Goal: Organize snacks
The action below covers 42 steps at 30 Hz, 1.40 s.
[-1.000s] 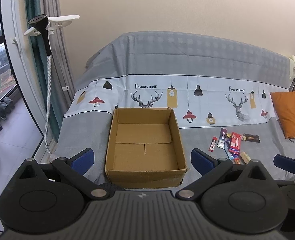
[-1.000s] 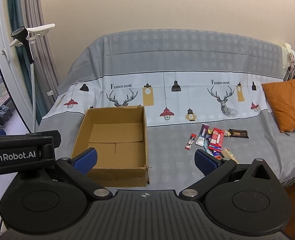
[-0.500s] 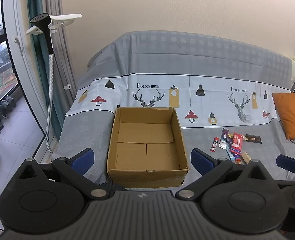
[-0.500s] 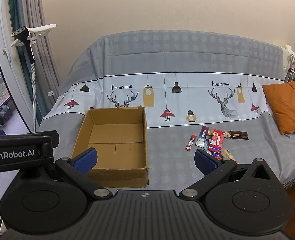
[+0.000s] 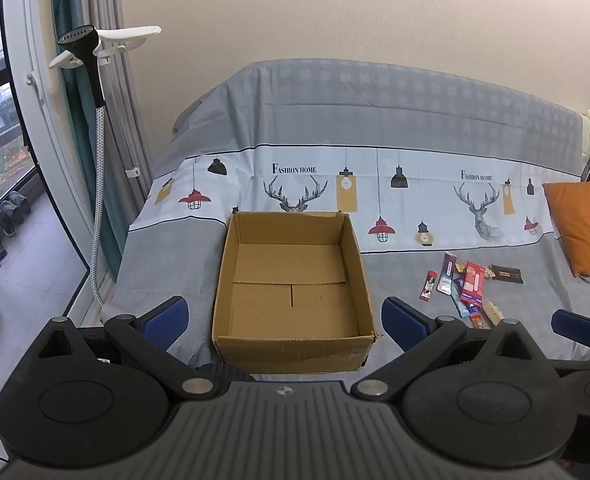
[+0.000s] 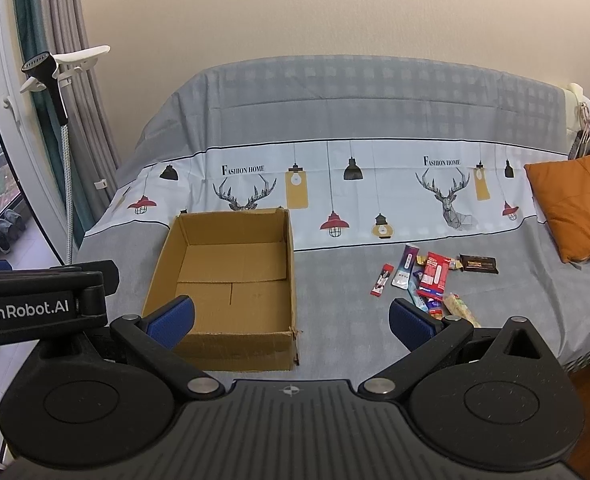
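An empty open cardboard box (image 5: 291,300) (image 6: 231,292) sits on a sofa covered with a grey and white sheet (image 5: 375,120). To its right lies a small pile of wrapped snacks (image 5: 469,286) (image 6: 431,280), with a red stick pack (image 6: 381,279) nearest the box and a dark bar (image 6: 478,264) at the far right. My left gripper (image 5: 285,318) is open and empty, in front of the box. My right gripper (image 6: 291,320) is open and empty, between the box and the snacks. The left gripper's body (image 6: 39,304) shows at the left of the right wrist view.
An orange cushion (image 5: 583,224) (image 6: 575,204) lies at the sofa's right end. A garment steamer on a stand (image 5: 95,120) and curtains (image 5: 83,80) stand left of the sofa, by a glass door with shoes (image 5: 3,216) on the floor outside.
Both views have shifted slightly, as both grippers drifted a little back and up from the sofa. Both grippers stay open. The box and snacks have not moved.
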{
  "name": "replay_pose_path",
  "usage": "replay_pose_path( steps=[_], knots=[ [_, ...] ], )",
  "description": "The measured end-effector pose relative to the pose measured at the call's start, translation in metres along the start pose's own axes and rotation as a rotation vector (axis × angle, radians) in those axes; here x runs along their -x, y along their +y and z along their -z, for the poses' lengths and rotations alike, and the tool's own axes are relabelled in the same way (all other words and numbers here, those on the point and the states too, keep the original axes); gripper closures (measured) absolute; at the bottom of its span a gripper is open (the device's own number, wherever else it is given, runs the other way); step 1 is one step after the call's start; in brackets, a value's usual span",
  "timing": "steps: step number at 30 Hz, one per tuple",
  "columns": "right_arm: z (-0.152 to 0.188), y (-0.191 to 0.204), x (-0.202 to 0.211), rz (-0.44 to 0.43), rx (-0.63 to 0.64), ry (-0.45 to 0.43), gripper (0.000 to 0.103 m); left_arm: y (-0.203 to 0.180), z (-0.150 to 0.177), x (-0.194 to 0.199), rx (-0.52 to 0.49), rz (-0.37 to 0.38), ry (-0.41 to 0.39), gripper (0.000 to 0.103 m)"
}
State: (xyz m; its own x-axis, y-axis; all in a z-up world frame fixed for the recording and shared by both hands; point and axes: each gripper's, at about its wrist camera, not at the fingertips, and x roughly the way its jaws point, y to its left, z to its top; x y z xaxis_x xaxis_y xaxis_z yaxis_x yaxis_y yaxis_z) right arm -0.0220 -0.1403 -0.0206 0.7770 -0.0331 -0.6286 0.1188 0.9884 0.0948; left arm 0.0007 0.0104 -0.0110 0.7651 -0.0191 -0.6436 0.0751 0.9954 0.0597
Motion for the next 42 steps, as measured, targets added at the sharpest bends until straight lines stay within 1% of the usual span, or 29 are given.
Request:
replay_pose_path(
  steps=[12, 17, 21, 25, 28, 31, 32, 34, 35, 36, 37, 38, 40, 42],
  knots=[
    [0.0, -0.004, -0.004, -0.008, -0.009, 0.004, 0.0, 0.0, 0.002, -0.001, -0.004, 0.001, 0.005, 0.0],
    [0.005, -0.004, -0.007, -0.013, -0.013, 0.013, 0.0, -0.002, 0.004, -0.004, -0.01, -0.003, 0.014, 0.0],
    [0.011, -0.008, -0.016, -0.033, -0.03, 0.022, 0.0, -0.001, 0.007, -0.012, 0.0, 0.001, 0.039, 0.0],
    [0.017, -0.018, -0.031, -0.034, -0.039, 0.044, 0.0, -0.009, 0.009, -0.033, 0.008, 0.018, 0.072, 0.0],
    [0.023, -0.033, -0.045, -0.037, -0.027, 0.027, 0.001, -0.022, 0.012, -0.063, 0.021, 0.057, 0.133, 0.0],
    [0.035, -0.058, -0.069, -0.026, -0.006, -0.01, 0.001, -0.042, 0.022, -0.105, 0.077, 0.079, 0.212, 0.0],
    [0.041, -0.07, -0.08, -0.019, -0.003, -0.033, 0.001, -0.051, 0.025, -0.119, 0.086, 0.085, 0.225, 0.0],
    [0.058, -0.099, -0.1, -0.024, -0.013, -0.113, 0.001, -0.07, 0.036, -0.15, 0.081, 0.118, 0.23, 0.0],
    [0.07, -0.121, -0.113, -0.038, -0.042, -0.17, 0.001, -0.08, 0.04, -0.167, 0.084, 0.136, 0.228, 0.0],
    [0.079, -0.141, -0.124, -0.043, -0.072, -0.209, 0.0, -0.091, 0.045, -0.184, 0.081, 0.158, 0.225, 0.0],
    [0.089, -0.163, -0.138, -0.027, -0.1, -0.233, 0.0, -0.101, 0.05, -0.202, 0.079, 0.185, 0.225, 0.0],
    [0.097, -0.184, -0.156, 0.007, -0.109, -0.235, 0.0, -0.114, 0.053, -0.221, 0.077, 0.209, 0.221, 0.0],
    [0.107, -0.219, -0.191, 0.08, -0.119, -0.201, 0.0, -0.142, 0.056, -0.26, 0.035, 0.199, 0.221, 0.0],
    [0.114, -0.26, -0.233, 0.134, -0.171, -0.144, 0.0, -0.179, 0.057, -0.297, -0.064, 0.176, 0.178, 0.0]
  ],
)
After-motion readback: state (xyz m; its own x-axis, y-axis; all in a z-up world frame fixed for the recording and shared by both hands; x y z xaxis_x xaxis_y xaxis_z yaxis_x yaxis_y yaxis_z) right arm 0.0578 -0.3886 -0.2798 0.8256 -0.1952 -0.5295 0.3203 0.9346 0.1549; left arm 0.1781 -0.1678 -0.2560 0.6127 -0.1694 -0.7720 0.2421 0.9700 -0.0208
